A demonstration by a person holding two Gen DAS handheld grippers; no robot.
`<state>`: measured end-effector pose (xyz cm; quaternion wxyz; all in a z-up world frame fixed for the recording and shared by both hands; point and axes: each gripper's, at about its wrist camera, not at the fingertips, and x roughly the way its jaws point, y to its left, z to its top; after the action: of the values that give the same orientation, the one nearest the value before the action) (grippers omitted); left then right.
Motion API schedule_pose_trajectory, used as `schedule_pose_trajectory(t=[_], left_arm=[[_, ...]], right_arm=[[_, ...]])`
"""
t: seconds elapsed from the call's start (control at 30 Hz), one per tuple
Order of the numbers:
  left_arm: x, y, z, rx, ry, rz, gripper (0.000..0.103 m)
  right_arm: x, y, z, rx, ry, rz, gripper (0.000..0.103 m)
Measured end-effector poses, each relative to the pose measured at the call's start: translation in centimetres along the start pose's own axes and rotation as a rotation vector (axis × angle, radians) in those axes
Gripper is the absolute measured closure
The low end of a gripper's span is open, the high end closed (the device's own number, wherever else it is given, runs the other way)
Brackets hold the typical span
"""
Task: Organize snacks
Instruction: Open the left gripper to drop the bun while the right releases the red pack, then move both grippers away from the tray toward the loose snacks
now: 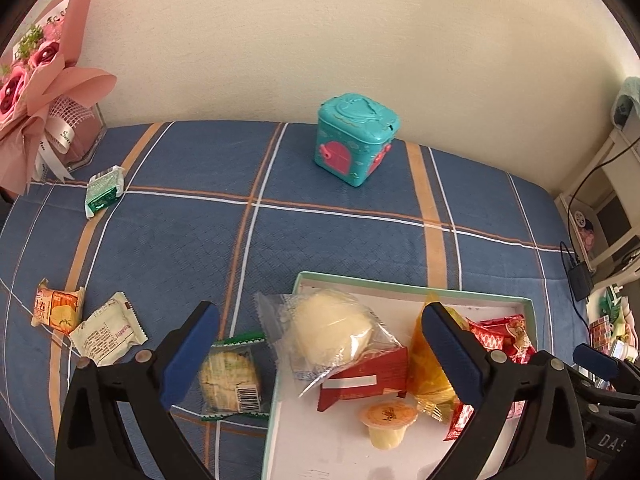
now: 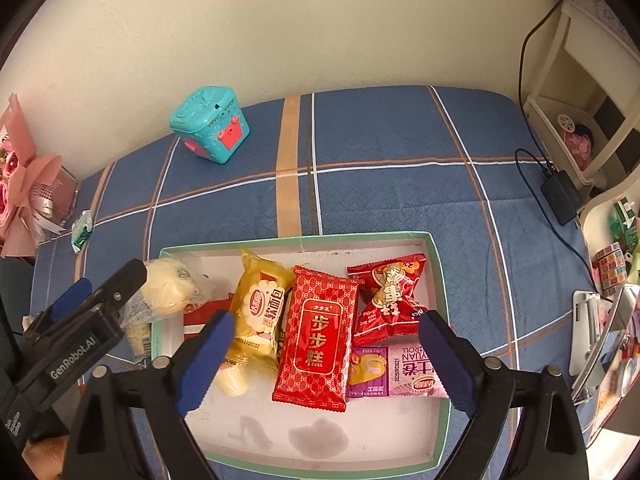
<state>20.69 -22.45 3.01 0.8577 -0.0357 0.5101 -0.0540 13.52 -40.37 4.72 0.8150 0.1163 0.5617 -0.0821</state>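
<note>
A white tray with a mint rim [image 1: 400, 285] [image 2: 304, 237] lies on the blue plaid cloth. In it are a yellow bread pack [image 2: 260, 312], a flat red packet [image 2: 316, 336], a red candy bag [image 2: 388, 300], a purple roll pack [image 2: 396, 372] and a jelly cup [image 1: 386, 420]. A clear-wrapped pale bun [image 1: 332, 328] lies across the tray's left rim. My left gripper [image 1: 320, 344] hangs open over the bun, pads apart from it. My right gripper [image 2: 328, 340] is open above the flat red packet, holding nothing. A green-edged cracker pack [image 1: 230, 376] lies just left of the tray.
On the cloth at the left lie an orange snack pack [image 1: 58, 308], a white pack [image 1: 108, 330] and a green pack [image 1: 105, 190]. A teal toy box [image 1: 354, 140] stands by the wall, a pink bouquet [image 1: 36, 80] at far left. A shelf with cables [image 2: 560, 184] is at right.
</note>
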Motion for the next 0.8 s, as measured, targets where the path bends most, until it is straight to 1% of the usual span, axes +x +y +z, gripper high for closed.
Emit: schedule_pose_trajectory(t=[0.03,0.07,0.1,0.27,0.63,0.8], left_arm=[[0.0,0.2,0.0,-0.004,0.002,0.002,0.002],[0.0,0.2,0.0,-0.006,0.002,0.004,0.002],[0.0,0.3,0.0,-0.006,0.002,0.007,0.002],[0.0,0.7,-0.2,-0.021,0.007,0.021,0.002],[-1.6,2.1,-0.9,-0.068,0.02,0.01,0.002],[-2.6,3.2,-1.5,-0.086,0.014,0.036,0.002]], right_arm=[[0.0,0.0,0.0,0.0,-0.002,0.003,0.005],[0.0,0.0,0.0,0.001,-0.003,0.004,0.001],[0.1,0.0,0.0,0.001,-0.004,0.004,0.0],[0.2,0.2,0.0,0.0,-0.004,0.009,0.0],[0.4,0.7,-1.1,-0.005,0.023,-0.011,0.0],[-0.2,1.6,-1.6,-0.017,0.008,-0.019,0.0]])
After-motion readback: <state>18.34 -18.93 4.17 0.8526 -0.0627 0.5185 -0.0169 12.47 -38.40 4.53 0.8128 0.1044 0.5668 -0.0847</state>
